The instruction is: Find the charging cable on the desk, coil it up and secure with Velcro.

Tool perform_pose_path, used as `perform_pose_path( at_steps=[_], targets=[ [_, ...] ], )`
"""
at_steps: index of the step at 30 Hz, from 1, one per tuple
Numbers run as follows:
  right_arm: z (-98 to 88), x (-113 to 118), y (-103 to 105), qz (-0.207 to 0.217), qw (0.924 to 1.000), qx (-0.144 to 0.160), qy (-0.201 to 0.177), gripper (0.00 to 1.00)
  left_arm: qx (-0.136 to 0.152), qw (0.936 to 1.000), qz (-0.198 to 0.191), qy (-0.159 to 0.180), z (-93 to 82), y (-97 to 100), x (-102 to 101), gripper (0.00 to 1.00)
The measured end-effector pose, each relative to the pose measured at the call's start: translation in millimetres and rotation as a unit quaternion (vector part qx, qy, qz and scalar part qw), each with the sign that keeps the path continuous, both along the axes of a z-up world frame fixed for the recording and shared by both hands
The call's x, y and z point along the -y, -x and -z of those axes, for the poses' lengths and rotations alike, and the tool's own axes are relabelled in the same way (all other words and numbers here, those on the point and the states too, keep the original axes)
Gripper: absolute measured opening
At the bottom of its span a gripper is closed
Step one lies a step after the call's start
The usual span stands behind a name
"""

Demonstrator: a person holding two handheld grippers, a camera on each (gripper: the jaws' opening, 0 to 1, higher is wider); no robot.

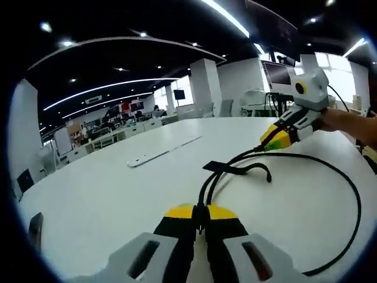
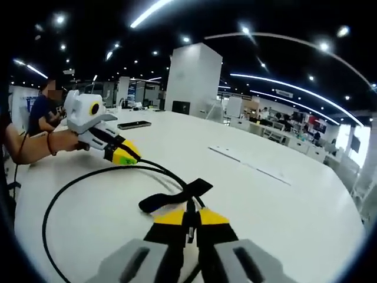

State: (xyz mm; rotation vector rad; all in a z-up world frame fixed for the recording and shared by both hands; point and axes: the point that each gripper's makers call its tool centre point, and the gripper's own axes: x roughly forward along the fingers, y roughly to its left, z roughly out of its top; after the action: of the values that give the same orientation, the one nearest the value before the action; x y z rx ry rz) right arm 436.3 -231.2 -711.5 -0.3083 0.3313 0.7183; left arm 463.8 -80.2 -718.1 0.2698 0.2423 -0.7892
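- Left gripper view: low over the white table (image 1: 106, 194), facing the far office, right gripper (image 1: 277, 140) at right.
- Right gripper view: opposite, left gripper (image 2: 125, 154) at left.
- Shared: black cable (image 1: 330, 177), strap (image 2: 171, 197).

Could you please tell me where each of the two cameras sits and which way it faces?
Left gripper view: rides on the left gripper, looking along its shut yellow-tipped jaws across the white table; they pinch the black charging cable. The right gripper and a forearm enter from the right.
Right gripper view: rides on the right gripper, facing the same table; its jaws pinch the cable. The left gripper and a hand enter from the left.
Shared: table, cable, black Velcro strap.
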Motion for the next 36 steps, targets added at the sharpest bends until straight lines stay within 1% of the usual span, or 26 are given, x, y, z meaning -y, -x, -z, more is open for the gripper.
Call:
perform_pose_path(
  at_steps=[3,7,13,20,24,27,29,32,36],
  targets=[
    [0.4,4.1,0.2,0.009,1.0,0.001,-0.002,0.08,-0.004,0.9999,-0.01,0.009,0.2,1.8,-2.2,0.06],
    [4.7,8.8,2.7,0.021,0.9998,-0.001,-0.004,0.08,-0.01,0.9995,-0.023,0.019,5.3,4.2,-5.5,0.06],
    [5.9,14.7,6.7,0.039,0.9992,0.001,-0.008,0.08,-0.013,0.9988,-0.04,0.023,7.8,6.9,-10.0,0.06],
    [1.9,23.5,13.8,0.063,0.998,0.008,-0.008,0.08,-0.017,0.9965,-0.072,0.04,3.3,12.4,-16.0,0.07],
    [0.9,31.0,17.6,0.081,0.9966,0.012,-0.009,0.08,-0.018,0.9951,-0.087,0.044,4.4,18.9,-17.4,0.07],
    [-1.4,34.5,19.9,0.091,0.9957,0.015,-0.014,0.08,-0.014,0.9945,-0.096,0.041,4.8,22.5,-18.6,0.07],
    [-1.5,36.3,22.0,0.097,0.9951,0.018,-0.012,0.08,-0.014,0.9937,-0.104,0.041,4.6,24.5,-20.7,0.07],
    [-0.5,39.4,25.6,0.109,0.9938,0.021,-0.004,0.08,-0.017,0.9919,-0.116,0.048,2.6,27.3,-24.9,0.07],
    [-0.5,41.8,31.9,0.126,0.9918,0.022,-0.006,0.08,-0.019,0.9895,-0.133,0.053,1.1,34.5,-29.0,0.07]
  ],
)
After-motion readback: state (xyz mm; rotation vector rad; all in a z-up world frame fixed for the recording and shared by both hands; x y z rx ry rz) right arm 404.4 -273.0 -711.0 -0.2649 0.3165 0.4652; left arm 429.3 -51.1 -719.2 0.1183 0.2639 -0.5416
